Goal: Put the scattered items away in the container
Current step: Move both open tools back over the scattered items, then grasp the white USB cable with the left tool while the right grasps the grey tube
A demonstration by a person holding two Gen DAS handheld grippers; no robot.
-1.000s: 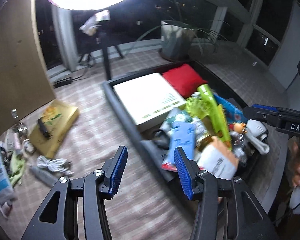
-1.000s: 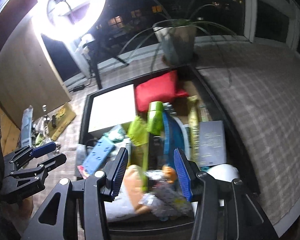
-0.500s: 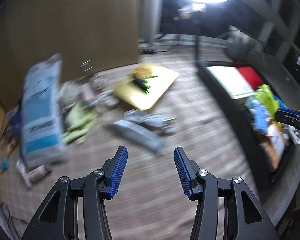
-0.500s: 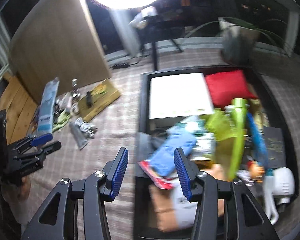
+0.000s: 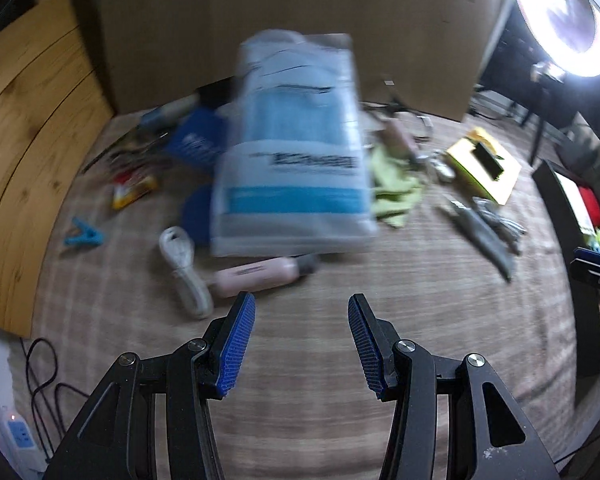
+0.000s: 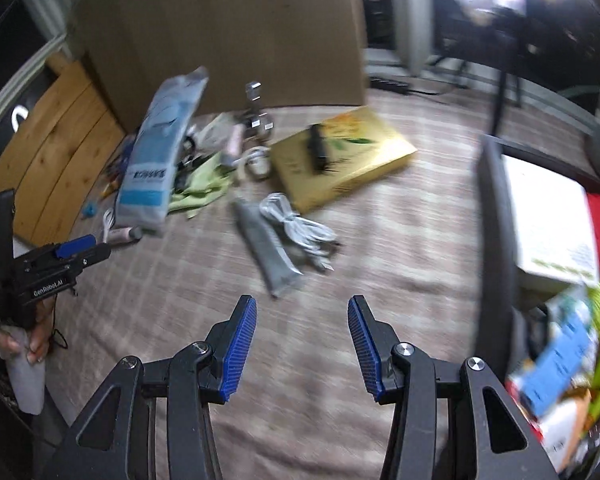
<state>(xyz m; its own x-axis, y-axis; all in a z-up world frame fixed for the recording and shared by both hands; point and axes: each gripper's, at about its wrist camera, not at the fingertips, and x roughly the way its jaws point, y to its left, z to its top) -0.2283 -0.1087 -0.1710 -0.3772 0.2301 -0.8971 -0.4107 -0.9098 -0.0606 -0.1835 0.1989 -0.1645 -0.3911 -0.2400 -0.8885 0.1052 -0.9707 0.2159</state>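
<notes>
both tongs have swung away from the black container (image 6: 496,240) and now face the scattered pile on the checked rug (image 5: 340,280) — a second ago both views were filled with the container's contents, now it sits only at the right edge of each view. frames are motion-blurred, so the swing looks not quite finished.

left tongs (image 5: 302,344) stand open with nothing between the blue pads; just ahead lie a pink tube (image 5: 260,276) and a coiled white cable (image 5: 184,268), with a big white-and-blue plastic pack (image 5: 296,168) beyond them and a blue clip (image 5: 82,234) off to the left. right tongs (image 6: 302,346) also open and empty, pointing at a grey tube (image 6: 268,248) touching a white cable bundle (image 6: 300,224); a yellow box (image 6: 340,160) with a black comb-like thing on top lies further back.

reading: a drop-off looks done, this is the return for the next pick. container is already well filled, but plenty is still out on the rug. likely next targets — pink tube for left, grey tube for right.
</notes>
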